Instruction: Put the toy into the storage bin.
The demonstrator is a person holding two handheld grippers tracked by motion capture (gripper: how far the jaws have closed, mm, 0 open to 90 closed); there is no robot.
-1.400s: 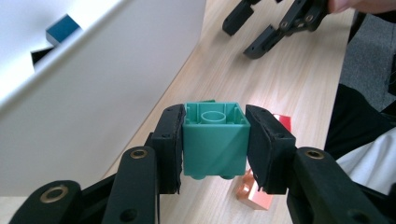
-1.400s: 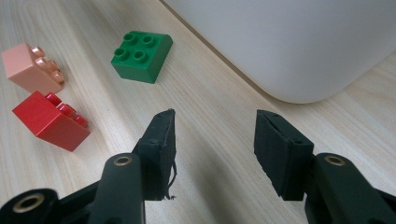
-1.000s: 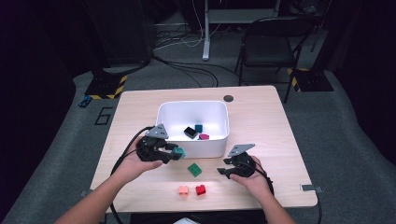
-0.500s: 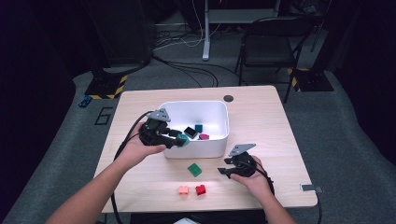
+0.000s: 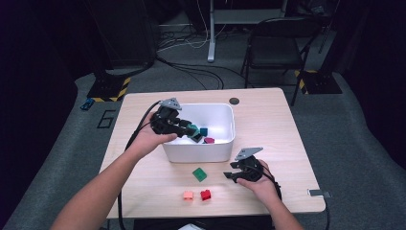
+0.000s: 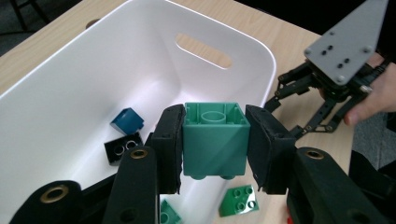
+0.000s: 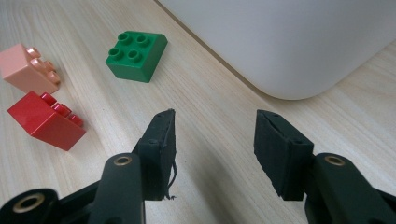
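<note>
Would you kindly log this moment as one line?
left gripper: shut on teal brick | over white bin | right gripper: open, on table

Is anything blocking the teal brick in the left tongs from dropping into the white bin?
Nothing visible does. The left tongs hold the teal brick over the open white bin; the blue brick and black brick lie off to one side.

Over the wooden table's far edge, a black folding chair (image 5: 280, 45) stands beside tangled floor cables (image 5: 191, 72).
</note>
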